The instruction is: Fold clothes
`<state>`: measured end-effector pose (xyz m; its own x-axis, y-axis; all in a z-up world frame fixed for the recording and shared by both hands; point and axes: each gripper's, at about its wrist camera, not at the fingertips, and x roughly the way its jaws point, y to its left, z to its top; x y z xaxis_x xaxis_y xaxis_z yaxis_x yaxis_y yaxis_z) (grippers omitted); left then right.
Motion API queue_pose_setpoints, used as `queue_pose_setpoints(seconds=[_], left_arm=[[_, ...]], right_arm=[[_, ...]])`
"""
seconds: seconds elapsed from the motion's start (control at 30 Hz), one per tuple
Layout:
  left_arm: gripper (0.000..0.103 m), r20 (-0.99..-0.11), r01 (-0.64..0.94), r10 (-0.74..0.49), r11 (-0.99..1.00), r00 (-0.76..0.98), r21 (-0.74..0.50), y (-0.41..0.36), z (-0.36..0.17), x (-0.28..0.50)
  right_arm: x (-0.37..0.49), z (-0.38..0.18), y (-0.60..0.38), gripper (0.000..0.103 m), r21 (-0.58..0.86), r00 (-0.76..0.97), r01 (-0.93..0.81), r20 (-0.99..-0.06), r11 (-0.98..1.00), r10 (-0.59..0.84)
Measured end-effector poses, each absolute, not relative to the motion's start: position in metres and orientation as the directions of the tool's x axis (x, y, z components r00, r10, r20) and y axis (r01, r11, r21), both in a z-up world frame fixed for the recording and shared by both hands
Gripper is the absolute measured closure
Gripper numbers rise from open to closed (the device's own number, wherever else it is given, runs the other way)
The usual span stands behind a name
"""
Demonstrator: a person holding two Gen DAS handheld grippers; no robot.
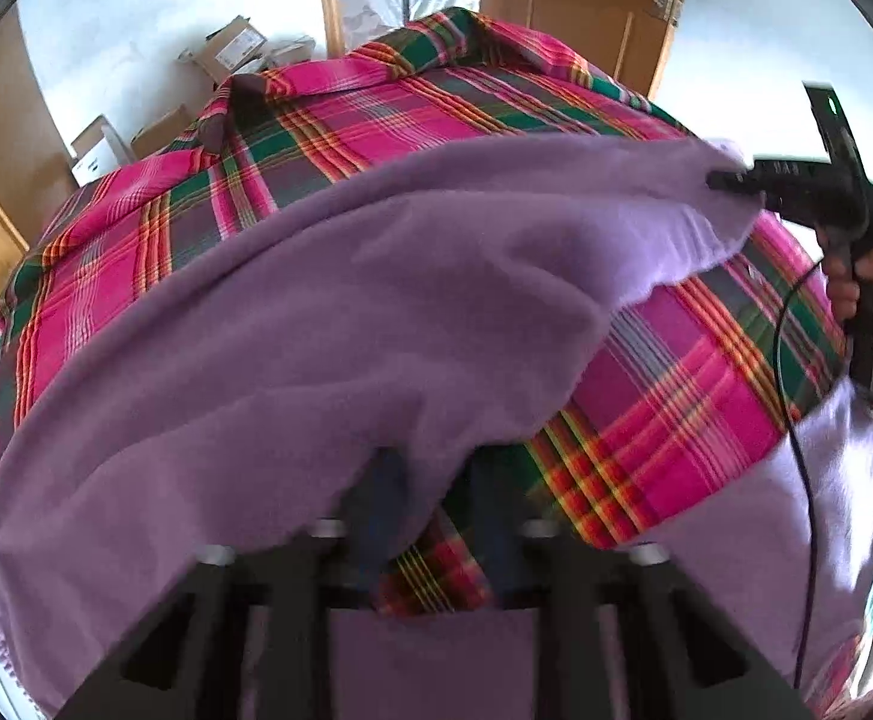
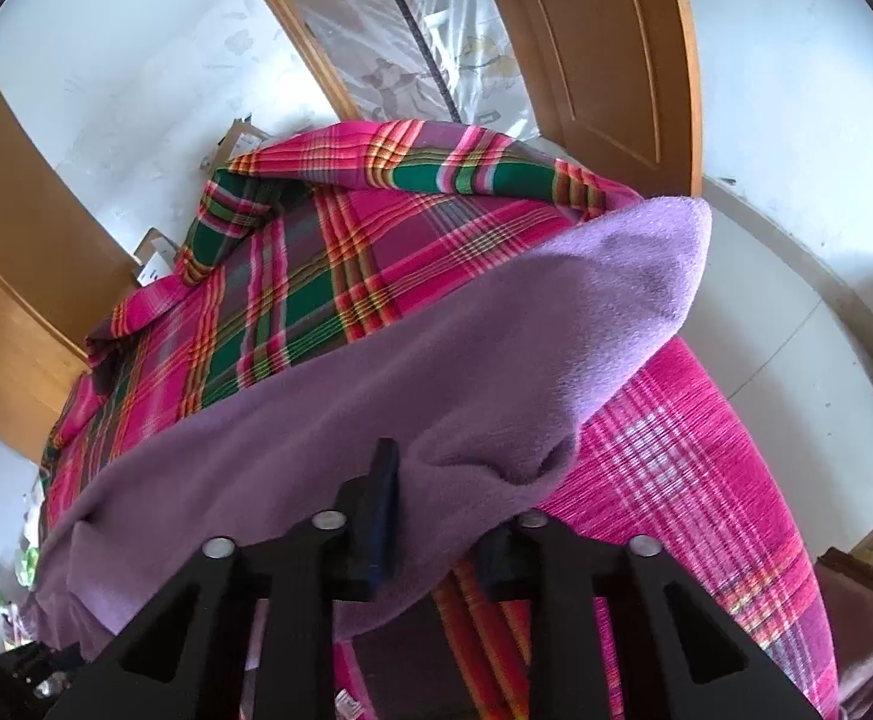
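Fleece (image 1: 316,324), purple, hangs stretched above the plaid sheet (image 1: 412,114), its long axis running between the grippers. The left gripper (image 1: 436,516) and right gripper (image 2: 442,516) each pinch an end of it.

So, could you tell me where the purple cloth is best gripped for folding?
Grip the purple cloth at its corners, coming in from the near edge. It is a limp sheet on the plaid bedspread, so corners keep an edge taut. The left gripper and right gripper both pinch it.

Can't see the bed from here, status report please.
Left gripper and right gripper both shut on purple garment. Garment lifted over plaid bedspread. Nothing blocking.
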<state>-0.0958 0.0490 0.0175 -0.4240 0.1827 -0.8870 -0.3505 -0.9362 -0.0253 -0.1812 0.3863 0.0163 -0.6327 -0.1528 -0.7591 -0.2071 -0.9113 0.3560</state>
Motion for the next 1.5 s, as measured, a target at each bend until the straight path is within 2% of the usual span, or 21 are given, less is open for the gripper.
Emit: queue_pose_setpoints(seconds=[0.07,0.4,0.6,0.83,0.97,1.2,1.33,1.5], left_arm=[[0.099,-0.879,-0.336,0.217,-0.939,-0.425,-0.070,0.042,0.026,-0.102],[0.099,-0.776,-0.234,0.448,-0.894,-0.444,-0.382,-0.009,0.083,-0.121],[0.099,-0.726,-0.183,0.561,-0.824,-0.398,-0.536,-0.026,0.080,-0.127],[0.099,-0.789,-0.182,0.560,-0.829,-0.255,-0.529,-0.002,0.038,-0.124],[0.099,-0.829,-0.218,0.513,-0.855,-0.223,-0.470,0.005,0.031,-0.111],[0.099,-0.847,-0.242,0.501,-0.857,-0.179,-0.455,0.002,0.023,-0.095],[0.099,-0.843,-0.233,0.510,-0.852,-0.172,-0.468,-0.002,0.022,-0.094],[0.099,-0.818,-0.251,0.537,-0.837,-0.208,-0.486,-0.006,0.036,-0.092]], right_arm=[[-0.181,0.016,0.388,0.095,0.350,-0.633,-0.208,-0.760,-0.913,-0.147],[-0.175,0.026,0.392,0.096,0.322,-0.650,-0.207,-0.751,-0.924,-0.116],[-0.172,0.046,0.400,0.097,0.280,-0.690,-0.227,-0.722,-0.933,-0.048],[-0.174,0.045,0.395,0.097,0.192,-0.684,-0.237,-0.730,-0.952,0.023],[-0.172,0.042,0.399,0.097,0.182,-0.675,-0.250,-0.737,-0.951,0.037],[-0.169,0.043,0.410,0.097,0.205,-0.686,-0.278,-0.727,-0.938,0.044],[-0.179,0.033,0.408,0.097,0.138,-0.614,-0.270,-0.787,-0.953,0.060],[-0.170,0.032,0.409,0.087,0.127,-0.589,-0.266,-0.806,-0.955,0.057]])
